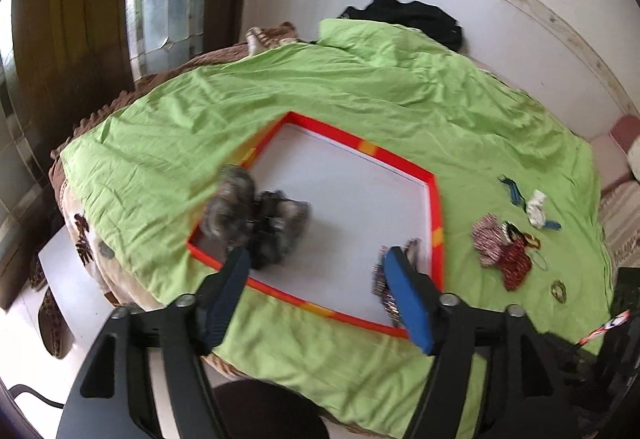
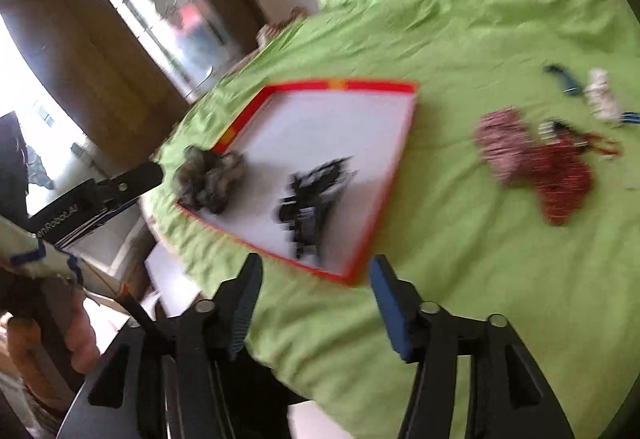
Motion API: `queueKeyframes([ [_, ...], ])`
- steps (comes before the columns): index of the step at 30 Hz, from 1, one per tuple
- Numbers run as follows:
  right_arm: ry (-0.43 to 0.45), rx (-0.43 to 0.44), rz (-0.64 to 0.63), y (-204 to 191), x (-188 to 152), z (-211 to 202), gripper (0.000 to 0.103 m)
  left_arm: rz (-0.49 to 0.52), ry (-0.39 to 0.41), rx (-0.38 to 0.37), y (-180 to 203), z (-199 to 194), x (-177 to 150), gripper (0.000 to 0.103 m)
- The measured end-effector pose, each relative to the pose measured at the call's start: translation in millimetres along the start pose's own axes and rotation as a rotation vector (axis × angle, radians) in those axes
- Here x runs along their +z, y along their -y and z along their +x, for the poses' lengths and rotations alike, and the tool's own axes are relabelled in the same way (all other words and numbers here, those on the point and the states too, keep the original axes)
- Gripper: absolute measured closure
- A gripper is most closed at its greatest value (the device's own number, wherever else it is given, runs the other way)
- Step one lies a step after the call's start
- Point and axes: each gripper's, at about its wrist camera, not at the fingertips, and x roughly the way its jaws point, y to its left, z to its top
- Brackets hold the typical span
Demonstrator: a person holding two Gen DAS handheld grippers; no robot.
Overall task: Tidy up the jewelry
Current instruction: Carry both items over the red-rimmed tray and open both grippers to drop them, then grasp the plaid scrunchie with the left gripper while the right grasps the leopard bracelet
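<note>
While apart, both grippers' fingers angled dwn.

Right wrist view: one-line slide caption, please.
Open right claw above green cloth; red-rimmed tray holds two dark jewelry bundles, more pieces on cloth.

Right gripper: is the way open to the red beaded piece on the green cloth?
Probably yes. The right gripper is open and empty, and only bare green cloth lies before the red beaded piece.
</note>
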Motion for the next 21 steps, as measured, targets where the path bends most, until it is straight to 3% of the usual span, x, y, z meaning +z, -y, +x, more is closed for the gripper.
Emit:
queueKeyframes([
  [2, 0.035, -0.049, 0.021, 19, -10, -18, 0.040, 0.036, -0.001, -0.002, 19, -3, -4, 0.022],
  [8, 0.098, -0.181, 0.125, 81, -39, -55, 0.040, 0.140, -0.013, -0.056, 81, -5, -19, 0.013],
  [15, 0.156, -0.245, 0.285, 151, -63, -87, 0.040, 0.269, -0.054, -0.106, 149, 2, -36, 0.012],
  [21, 0.204, -0.282, 0.371, 197, -74, -109, 0.040, 0.273, -0.147, -0.124, 177, 27, -40, 0.012],
])
